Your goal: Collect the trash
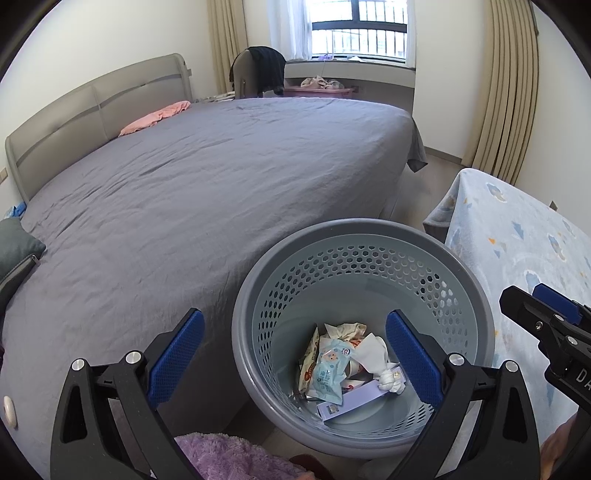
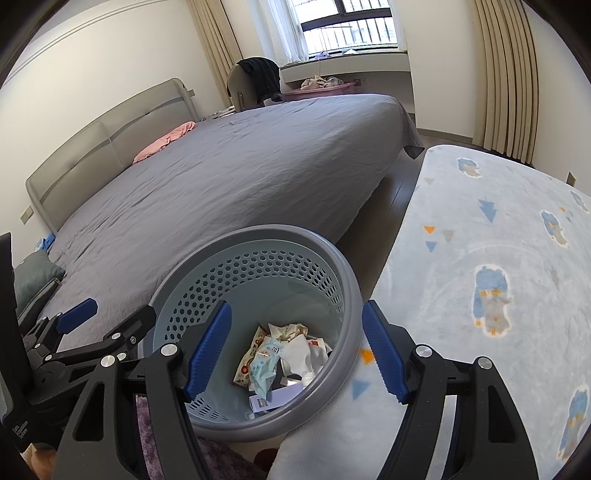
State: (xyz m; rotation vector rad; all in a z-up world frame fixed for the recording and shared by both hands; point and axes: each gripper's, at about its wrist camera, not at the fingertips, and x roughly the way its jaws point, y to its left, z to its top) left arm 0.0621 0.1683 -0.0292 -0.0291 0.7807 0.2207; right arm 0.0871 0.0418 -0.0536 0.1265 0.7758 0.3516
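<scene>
Both grippers — left gripper [image 1: 295, 363], right gripper [image 2: 295, 349] — hover jaws wide, empty, over the basket [image 1: 243, 314]; a careless dip could tip it.

Black gripper [image 1: 295, 358] frames, silver screws, blue ribbed fingers [image 1: 177, 358].

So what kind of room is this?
A bedroom, most likely: a wide bed under a grey sheet with a padded headboard, long curtains beside a barred window, and a wastebasket at the bedside.
</scene>
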